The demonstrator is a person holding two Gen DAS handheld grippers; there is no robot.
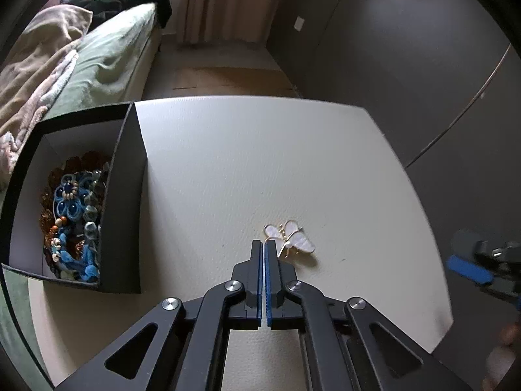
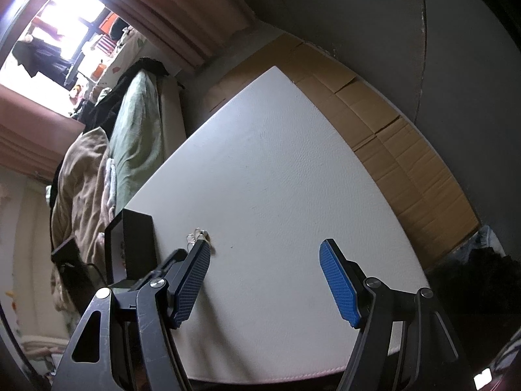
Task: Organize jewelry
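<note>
A white butterfly brooch (image 1: 291, 238) with gold wire edges lies on the white table (image 1: 228, 163). My left gripper (image 1: 264, 244) is shut, its blue pads pressed together, with the tips right at the brooch's left wing; nothing shows between the pads. At the left stands a black jewelry box (image 1: 128, 169) with a heap of blue, amber and glass bead pieces (image 1: 75, 215) inside. My right gripper (image 2: 265, 247) hovers open over the table with nothing between its fingers. In the right wrist view the brooch (image 2: 196, 235) peeks out behind the left fingertip, next to the black box (image 2: 138, 244).
A bed with a green cover (image 1: 107, 55) and a brown blanket (image 1: 35, 75) runs along the far left. Flattened cardboard (image 2: 400, 150) lies on the floor beyond the table's right edge. A grey wall (image 1: 407, 49) rises behind. The right gripper's blue pad (image 1: 469, 270) shows at the table's right edge.
</note>
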